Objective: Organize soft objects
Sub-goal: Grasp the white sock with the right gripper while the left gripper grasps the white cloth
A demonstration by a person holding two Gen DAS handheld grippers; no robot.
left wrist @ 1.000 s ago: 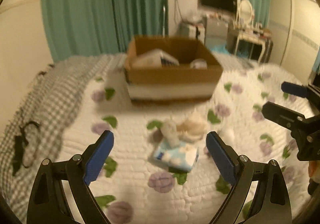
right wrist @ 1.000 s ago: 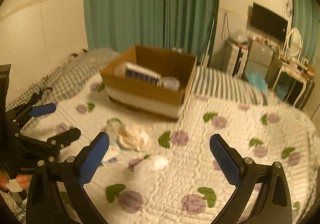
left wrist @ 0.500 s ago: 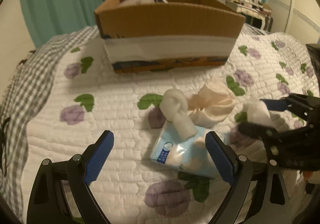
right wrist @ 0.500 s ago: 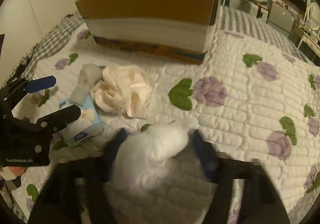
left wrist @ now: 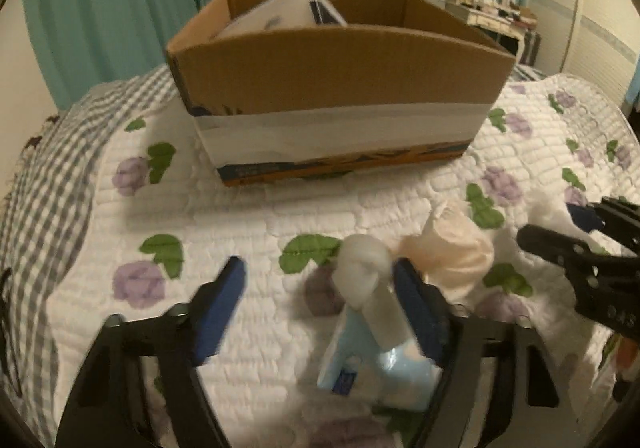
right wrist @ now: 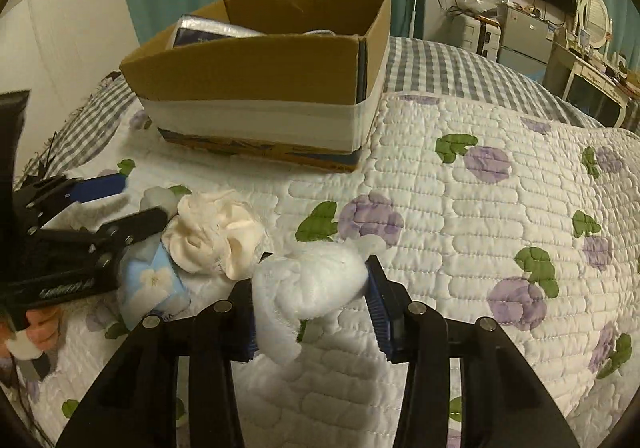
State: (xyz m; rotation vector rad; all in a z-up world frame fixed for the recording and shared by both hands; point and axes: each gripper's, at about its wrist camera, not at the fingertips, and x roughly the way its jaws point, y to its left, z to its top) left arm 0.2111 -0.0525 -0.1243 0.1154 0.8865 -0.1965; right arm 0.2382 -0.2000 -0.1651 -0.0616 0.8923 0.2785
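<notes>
From the right wrist cam we see what the left cam barely catches: the right gripper has a white fluffy wad squeezed between its blue pads, jaws narrow and closing on it, low over the quilt. In the left view that wad is only a blurry white patch at the far right edge, behind the other tool's black fingers. The left cam gives us its own job instead: the left gripper is about half open and closing, w/ a white rolled cloth standing up between the fingers, close against the right-hand pad, and a pale blue tissue pack lying under it; the far pad is well clear, so no grip yet. A cream frilly cloth sits on the quilt between the two tools, just beside the pack. Both tools point steeply down at the bed, side by side. In the right view, a bit of the person's hand shows at bottom left, holding the left tool's grip. The cardboard box sits beyond the pile, w/ a shiny pack poking out of it; the rest of its contents is hidden by the near wall. Left frame is motion-blurred, so fine contact is hard to call.
</notes>
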